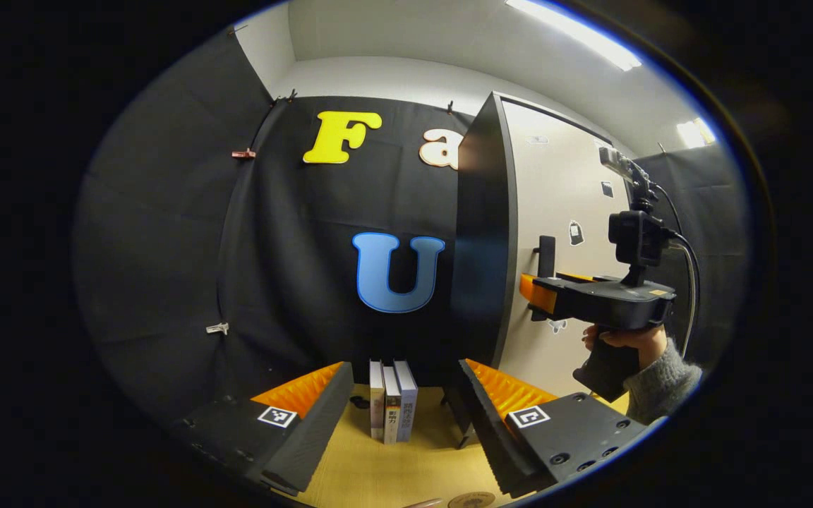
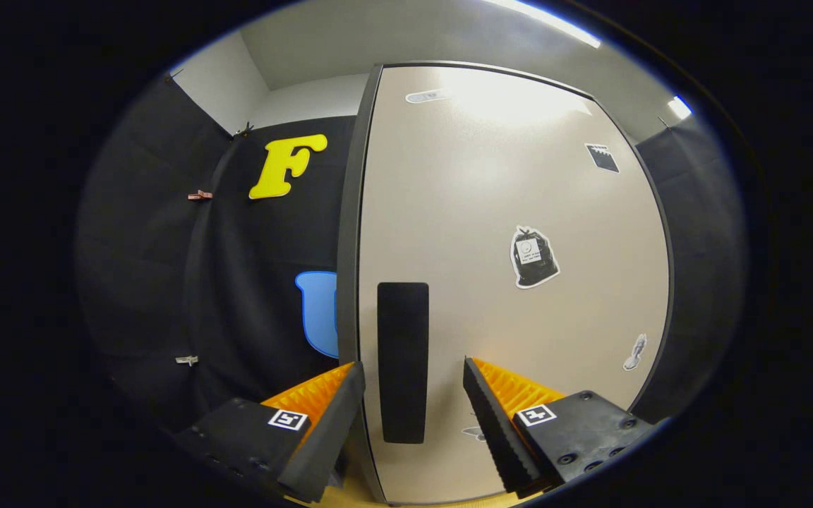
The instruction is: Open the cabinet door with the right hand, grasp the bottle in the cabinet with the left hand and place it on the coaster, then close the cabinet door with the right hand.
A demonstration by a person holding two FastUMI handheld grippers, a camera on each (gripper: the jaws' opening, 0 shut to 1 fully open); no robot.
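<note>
overhead, bright ceiling lights (image 1: 576, 32)

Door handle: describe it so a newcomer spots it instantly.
Find the tall pale cabinet door. Near its left edge, low down, is a dark upright bar, the handle, between the open right gripper fingers. The door's stickers are small and flat.

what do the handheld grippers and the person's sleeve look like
The right gripper has a flat black body on a black pistol handle, a black camera on a post above with black cables. The sleeve is grey knit. The left gripper has ridged inner finger faces and square black-and-white markers.
</note>
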